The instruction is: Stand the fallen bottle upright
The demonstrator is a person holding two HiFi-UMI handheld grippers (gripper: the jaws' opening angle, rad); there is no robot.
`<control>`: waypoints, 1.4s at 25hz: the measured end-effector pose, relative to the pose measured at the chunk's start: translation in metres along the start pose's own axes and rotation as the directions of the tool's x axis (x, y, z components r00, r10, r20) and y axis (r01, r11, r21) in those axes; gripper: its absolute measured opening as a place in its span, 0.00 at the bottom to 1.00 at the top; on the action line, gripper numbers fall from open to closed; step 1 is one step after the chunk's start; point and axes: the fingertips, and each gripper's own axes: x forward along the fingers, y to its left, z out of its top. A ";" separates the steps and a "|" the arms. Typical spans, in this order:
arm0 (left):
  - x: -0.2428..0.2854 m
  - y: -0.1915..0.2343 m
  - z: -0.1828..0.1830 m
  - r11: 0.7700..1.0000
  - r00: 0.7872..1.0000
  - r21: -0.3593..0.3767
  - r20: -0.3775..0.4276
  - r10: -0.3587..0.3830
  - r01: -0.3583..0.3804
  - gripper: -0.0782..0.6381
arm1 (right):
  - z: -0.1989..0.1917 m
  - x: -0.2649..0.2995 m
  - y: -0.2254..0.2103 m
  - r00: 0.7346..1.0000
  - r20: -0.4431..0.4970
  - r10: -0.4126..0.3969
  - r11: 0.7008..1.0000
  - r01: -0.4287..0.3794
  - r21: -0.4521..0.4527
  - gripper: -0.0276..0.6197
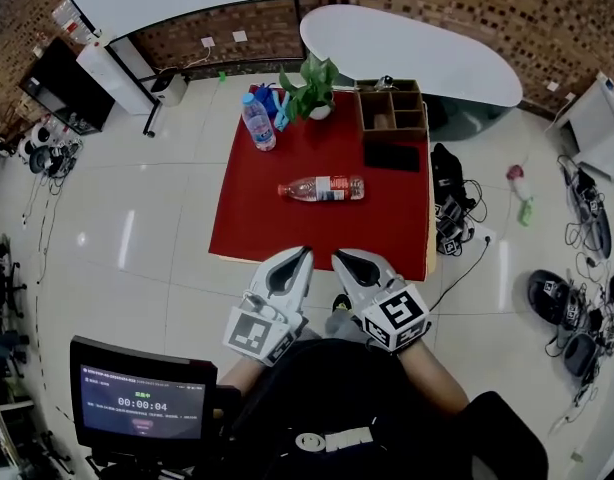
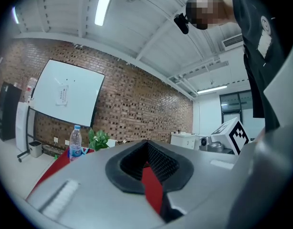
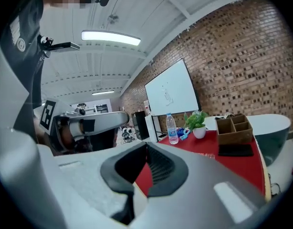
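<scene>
Plainly, neither tool has anything in it. The left tongs (image 1: 305, 252) have their tips together on nothing, and the right tongs (image 1: 338, 256) are closed and empty as well. In the head view they sit side by side just off the near edge of the red bench (image 1: 245, 223), close to the person's body, noses aimed toward twelve o'clock.

Straight ahead at twelve o'clock, near the middle of the bench, lies the fallen bottle (image 1: 324, 188). It is clear with a reddish label, its cap toward nine o'clock and its base toward three o'clock, and it is well apart from both tongs. Further off at eleven o'clock an upright bottle (image 1: 258, 121) with a blue label stands beside a potted plant (image 1: 312, 86). At one o'clock is a wooden organiser box (image 1: 391, 109), with a flat black item (image 1: 392, 155) just in front of it, near the fallen bottle's base end.

I judge this to be the approach step, with no grasp begun. The next move calls for parting one pair of tongs, reaching over the near edge and closing across the bottle's body. The bottle then needs a quarter turn so its base meets the bench. The bare red top toward nine o'clock looks the safer place to set it, away from the black item.
</scene>
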 end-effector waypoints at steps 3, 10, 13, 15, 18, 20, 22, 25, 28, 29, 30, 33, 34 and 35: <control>0.022 0.019 -0.015 1.000 0.999 -0.013 -0.023 0.028 -0.028 0.11 | -0.008 0.023 -0.029 0.999 -0.027 0.021 1.000 -0.021 -0.007 0.05; 0.036 0.051 -0.029 0.997 0.998 -0.057 -0.047 0.048 -0.051 0.11 | -0.015 0.061 -0.054 0.986 -0.160 0.052 0.988 -0.073 -0.132 0.07; 0.036 0.063 -0.023 0.998 0.999 -0.060 -0.029 0.034 -0.036 0.11 | -0.020 0.085 -0.056 0.946 -0.321 0.046 0.929 -0.158 -0.333 0.23; 0.034 0.073 -0.020 0.998 0.999 -0.057 -0.013 0.038 -0.039 0.11 | -0.034 0.107 -0.065 0.885 -0.466 -0.006 0.823 -0.260 -0.504 0.35; 0.019 0.090 -0.013 0.995 0.997 -0.065 0.002 0.079 -0.078 0.11 | -0.062 0.142 -0.078 0.782 -0.612 -0.119 0.634 -0.415 -0.653 0.47; 0.004 0.107 -0.009 0.990 0.991 -0.057 0.009 0.131 -0.131 0.11 | -0.075 0.167 -0.085 0.733 -0.659 -0.167 0.562 -0.479 -0.675 0.48; -0.009 0.125 -0.006 0.982 0.983 -0.059 0.013 0.182 -0.181 0.11 | -0.088 0.193 -0.094 0.687 -0.698 -0.202 0.520 -0.528 -0.671 0.48; -0.028 0.143 -0.006 0.969 0.972 -0.096 0.036 0.232 -0.227 0.11 | -0.111 0.225 -0.106 0.621 -0.748 -0.234 0.510 -0.577 -0.638 0.48; -0.044 0.160 -0.005 0.957 0.960 -0.113 0.048 0.275 -0.269 0.11 | -0.134 0.245 -0.114 0.557 -0.786 -0.268 0.503 -0.615 -0.608 0.48; -0.048 0.165 -0.004 0.953 0.957 -0.118 0.052 0.286 -0.279 0.11 | -0.142 0.247 -0.116 0.534 -0.798 -0.279 0.502 -0.628 -0.595 0.48; -0.052 0.169 -0.004 0.950 0.954 -0.123 0.054 0.296 -0.287 0.11 | -0.149 0.249 -0.119 0.512 -0.809 -0.288 0.503 -0.639 -0.583 0.48; -0.059 0.178 -0.005 0.943 0.948 -0.137 0.052 0.314 -0.305 0.11 | -0.166 0.253 -0.125 0.470 -0.823 -0.319 0.498 -0.656 -0.567 0.48; -0.060 0.180 -0.006 0.941 0.948 -0.141 0.049 0.316 -0.307 0.11 | -0.168 0.256 -0.127 0.469 -0.818 -0.332 0.493 -0.654 -0.574 0.48; -0.060 0.182 -0.006 0.941 0.948 -0.144 0.045 0.316 -0.307 0.11 | -0.169 0.259 -0.128 0.473 -0.812 -0.342 0.491 -0.647 -0.584 0.48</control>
